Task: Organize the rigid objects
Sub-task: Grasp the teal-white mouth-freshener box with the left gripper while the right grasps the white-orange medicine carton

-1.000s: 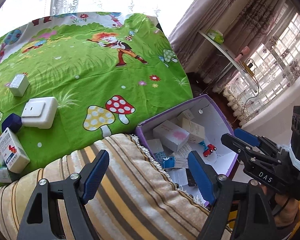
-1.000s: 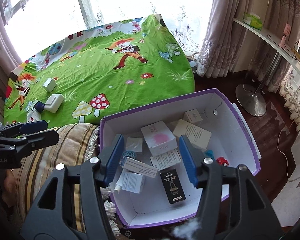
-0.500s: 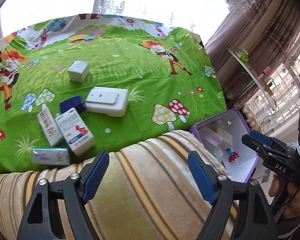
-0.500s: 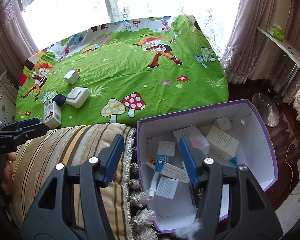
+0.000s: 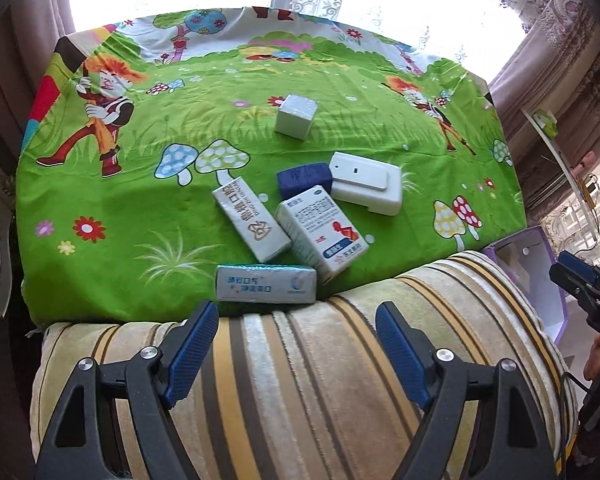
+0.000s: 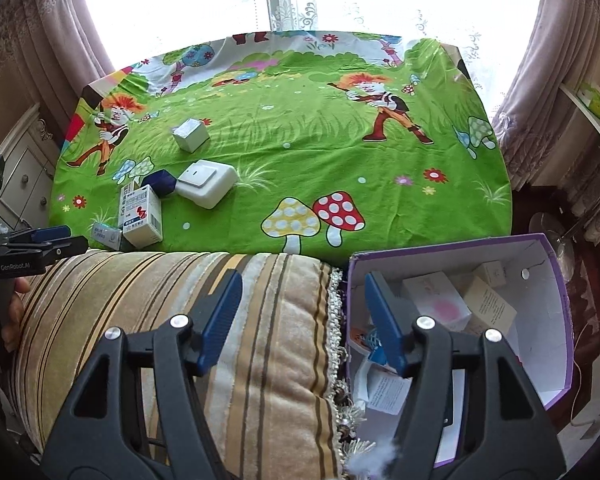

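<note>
Several small boxes lie on the green cartoon cloth (image 5: 140, 200): a teal-and-white box (image 5: 266, 284), a medicine box with a red figure (image 5: 322, 232), a long white box (image 5: 252, 220), a dark blue box (image 5: 304, 180), a white flat device (image 5: 366, 188) and a silver cube (image 5: 296, 116). My left gripper (image 5: 296, 320) hangs open and empty above the striped cushion (image 5: 340, 380), just short of the teal box. My right gripper (image 6: 303, 284) is empty and its jaws are opening, over the cushion's fringe beside the purple box (image 6: 556, 320), which holds several cartons.
The cushion (image 6: 160, 320) lies along the cloth's near edge. A white cabinet (image 6: 24, 172) stands to the left, curtains and a window behind, a shelf (image 6: 592, 112) at right. The left gripper (image 6: 66, 238) shows at the right wrist view's left edge.
Both hands have swung left, away from the purple box. The group of boxes on the cloth now lies straight ahead of the left gripper. The right jaws have widened.
</note>
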Demonstrator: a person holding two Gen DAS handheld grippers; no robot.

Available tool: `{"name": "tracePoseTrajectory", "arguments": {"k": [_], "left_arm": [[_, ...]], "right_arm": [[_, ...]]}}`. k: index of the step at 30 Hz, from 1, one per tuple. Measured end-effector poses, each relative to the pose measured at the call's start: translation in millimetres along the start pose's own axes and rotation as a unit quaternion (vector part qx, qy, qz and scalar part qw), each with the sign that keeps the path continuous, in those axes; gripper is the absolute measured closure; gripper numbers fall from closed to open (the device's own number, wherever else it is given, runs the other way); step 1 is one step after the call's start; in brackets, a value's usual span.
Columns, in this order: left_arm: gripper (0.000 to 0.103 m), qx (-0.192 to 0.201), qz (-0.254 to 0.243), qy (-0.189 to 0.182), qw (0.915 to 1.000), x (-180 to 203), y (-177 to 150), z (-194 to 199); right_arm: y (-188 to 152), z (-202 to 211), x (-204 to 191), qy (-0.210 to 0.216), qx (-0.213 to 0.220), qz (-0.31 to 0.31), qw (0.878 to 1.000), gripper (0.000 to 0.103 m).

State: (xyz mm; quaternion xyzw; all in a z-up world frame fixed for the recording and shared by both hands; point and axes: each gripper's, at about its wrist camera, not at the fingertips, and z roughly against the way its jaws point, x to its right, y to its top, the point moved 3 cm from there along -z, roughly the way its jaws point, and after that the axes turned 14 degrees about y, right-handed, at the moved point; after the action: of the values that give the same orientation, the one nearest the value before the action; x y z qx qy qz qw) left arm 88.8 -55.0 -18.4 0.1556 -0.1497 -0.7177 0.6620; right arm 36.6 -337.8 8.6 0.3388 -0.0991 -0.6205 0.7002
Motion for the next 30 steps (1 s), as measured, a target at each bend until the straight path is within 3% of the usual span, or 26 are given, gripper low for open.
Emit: {"name": "tracePoseTrajectory", "arguments": {"k": [18, 25, 27, 30], "left_arm": [[0.020, -0.093, -0.029, 0.015, 0.9951, 1, 13, -59], [0.021, -0.109, -0.031, 0.019, 0.9934, 2, 18, -76], [0.027, -0.114, -0.026, 0.012, 0.9930, 1, 19, -80], [0.027, -0.107, -0.018, 0.005, 0.9940, -2, 19, -78]], "right_arm": [[31, -59, -75, 0.044, -0.049, 0.088, 0.994, 0.034], [37, -83, -98, 0.060, -0.068, 0.108, 0.990, 0.034], [38, -89, -104, 0.064, -0.074, 0.111, 0.989, 0.034], [40, -100, -112, 0.069, -0.085, 0.116, 0.987, 0.033]]}}
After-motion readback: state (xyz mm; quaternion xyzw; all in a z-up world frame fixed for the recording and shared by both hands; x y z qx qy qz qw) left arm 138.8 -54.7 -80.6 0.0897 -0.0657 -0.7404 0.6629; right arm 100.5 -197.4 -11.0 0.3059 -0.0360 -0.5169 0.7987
